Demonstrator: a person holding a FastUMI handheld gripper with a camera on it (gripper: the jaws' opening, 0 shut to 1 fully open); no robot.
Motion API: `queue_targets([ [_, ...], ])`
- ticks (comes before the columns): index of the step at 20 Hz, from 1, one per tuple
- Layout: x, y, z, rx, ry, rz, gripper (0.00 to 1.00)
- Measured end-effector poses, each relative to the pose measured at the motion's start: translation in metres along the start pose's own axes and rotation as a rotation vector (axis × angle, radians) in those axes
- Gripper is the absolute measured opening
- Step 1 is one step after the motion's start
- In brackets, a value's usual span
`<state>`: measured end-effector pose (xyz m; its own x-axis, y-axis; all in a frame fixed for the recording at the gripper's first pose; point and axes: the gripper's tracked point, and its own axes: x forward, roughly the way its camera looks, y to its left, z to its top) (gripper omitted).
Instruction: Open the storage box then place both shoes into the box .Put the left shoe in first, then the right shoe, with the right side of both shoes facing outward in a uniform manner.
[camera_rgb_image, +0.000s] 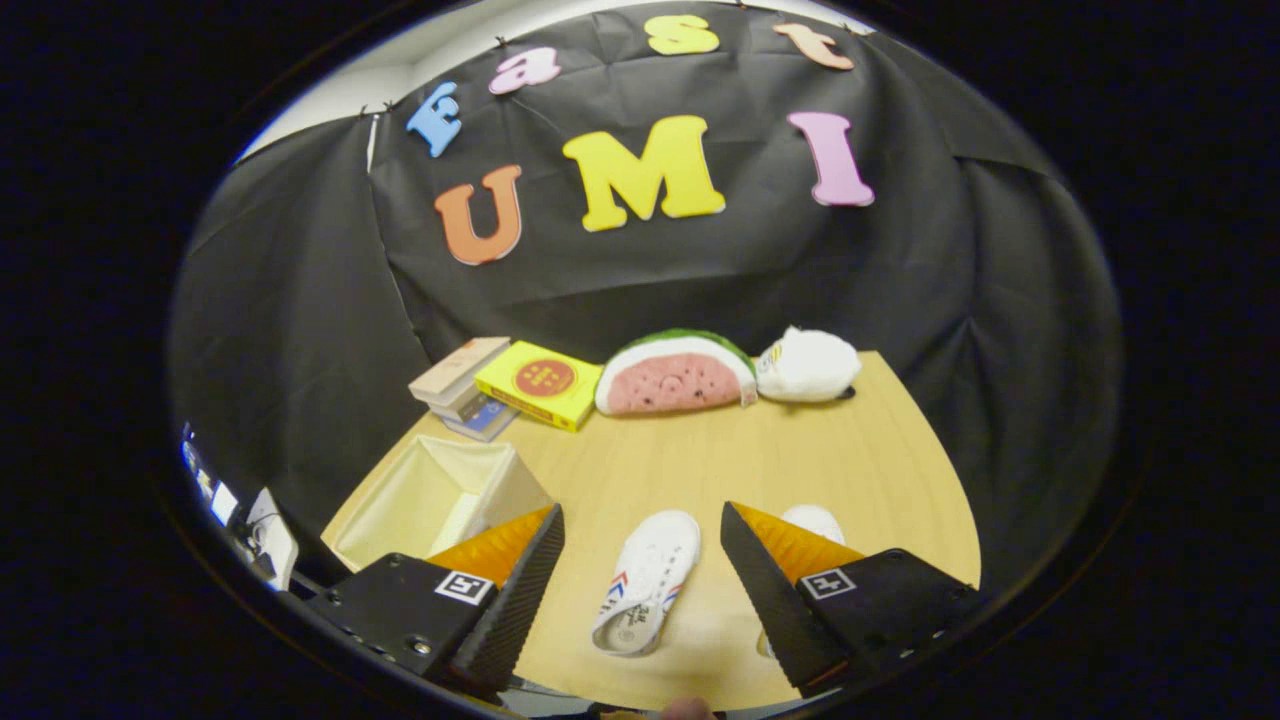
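My gripper (642, 520) hangs open above the wooden table (860, 450), its fingers spread wide with nothing pressed between them. Between the fingers and below them lies a white shoe (647, 580) with red and blue side stripes, toe pointing away, opening toward me. A second white shoe (815, 521) lies to its right, mostly hidden behind the right finger (775, 590). The cream fabric storage box (435, 495) stands open-topped by the table's left edge, just beyond the left finger (520, 580), and looks empty inside.
Along the table's far edge sit a stack of books (462, 390), a yellow box (540, 383), a watermelon-slice plush (675, 373) and a white plush (808, 364). Black cloth walls close in behind and on both sides. Some gear (255, 525) sits off the left edge.
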<state>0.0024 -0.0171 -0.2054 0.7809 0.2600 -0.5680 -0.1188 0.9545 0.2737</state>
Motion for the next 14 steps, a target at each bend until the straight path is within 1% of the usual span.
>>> queue_targets([
  [5, 0.036, -0.025, -0.058, 0.05, 0.153, -0.025, 0.95],
  [9, 0.064, -0.027, -0.099, 0.131, 0.275, -0.028, 0.95],
  [14, 0.095, -0.029, -0.132, 0.18, 0.402, -0.033, 0.95],
])
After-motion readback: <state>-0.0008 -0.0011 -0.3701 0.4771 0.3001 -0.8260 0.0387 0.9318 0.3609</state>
